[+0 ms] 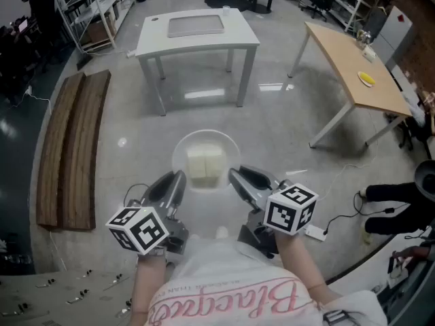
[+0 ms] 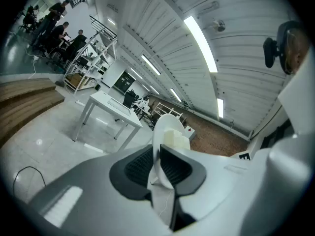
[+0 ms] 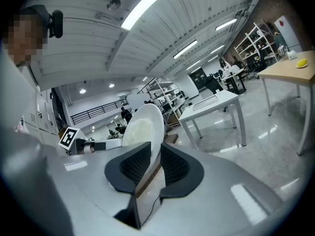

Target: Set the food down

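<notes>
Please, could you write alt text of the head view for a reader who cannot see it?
The left tool and the right tool grip opposite sides of a white plate carrying pale food blocks above a grey floor. A white table stands ahead.

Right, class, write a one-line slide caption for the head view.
The left gripper and right gripper hold a white plate of pale food above the floor, short of a white table.

Grey left gripper [image 1: 179, 176], right gripper [image 1: 233, 174], black ribbed jaws; white shirt [image 1: 224, 277], pink lettering.
</notes>
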{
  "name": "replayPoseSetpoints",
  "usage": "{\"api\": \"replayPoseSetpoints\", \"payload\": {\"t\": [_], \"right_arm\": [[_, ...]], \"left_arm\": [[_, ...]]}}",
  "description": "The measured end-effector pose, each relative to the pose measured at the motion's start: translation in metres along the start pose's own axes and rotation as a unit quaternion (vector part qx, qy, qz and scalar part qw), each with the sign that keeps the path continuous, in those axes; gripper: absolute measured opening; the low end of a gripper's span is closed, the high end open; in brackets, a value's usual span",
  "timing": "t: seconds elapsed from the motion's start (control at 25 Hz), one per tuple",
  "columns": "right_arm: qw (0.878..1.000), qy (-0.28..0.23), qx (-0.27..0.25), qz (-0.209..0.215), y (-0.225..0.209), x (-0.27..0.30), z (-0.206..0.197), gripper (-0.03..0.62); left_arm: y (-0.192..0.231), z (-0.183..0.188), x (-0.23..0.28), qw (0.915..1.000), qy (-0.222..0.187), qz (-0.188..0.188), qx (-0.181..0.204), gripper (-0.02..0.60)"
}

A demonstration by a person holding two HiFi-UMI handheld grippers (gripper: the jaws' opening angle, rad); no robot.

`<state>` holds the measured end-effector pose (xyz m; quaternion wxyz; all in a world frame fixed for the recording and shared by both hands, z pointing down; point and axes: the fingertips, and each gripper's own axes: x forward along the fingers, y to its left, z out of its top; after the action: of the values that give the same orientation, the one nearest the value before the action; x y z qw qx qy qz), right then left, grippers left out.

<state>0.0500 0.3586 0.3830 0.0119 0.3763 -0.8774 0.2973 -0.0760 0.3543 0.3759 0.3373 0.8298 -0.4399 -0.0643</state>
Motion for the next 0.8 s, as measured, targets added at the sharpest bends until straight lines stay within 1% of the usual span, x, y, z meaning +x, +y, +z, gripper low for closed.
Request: {"api": "replayPoseSetpoints", "payload": {"t": [0.24, 0.48, 0.64, 0.8], "right_arm": [[1.0, 0.008, -0.008, 0.008, -0.007, 0.001, 0.0, 0.063], [1.0, 0.023, -0.013, 0.017, -0.013, 0.001, 0.001, 0.063], [0.999, 0.019, -0.006, 0.039, -0.014, 0.005, 0.006, 0.058], [0.999, 0.021, -0.004, 0.03, -0.025, 0.008, 0.012, 0.055]], "left_arm": [[0.001, -0.006, 0.004, 0.9998, -0.007, 0.011, -0.012, 0.046], [0.0, -0.01, 0.007, 0.9994, -0.013, 0.029, -0.016, 0.048], [0.005, -0.009, 0.011, 0.9991, -0.015, 0.025, -0.03, 0.048], [0.005, -0.008, 0.024, 0.9992, -0.011, 0.026, -0.028, 0.049]]}}
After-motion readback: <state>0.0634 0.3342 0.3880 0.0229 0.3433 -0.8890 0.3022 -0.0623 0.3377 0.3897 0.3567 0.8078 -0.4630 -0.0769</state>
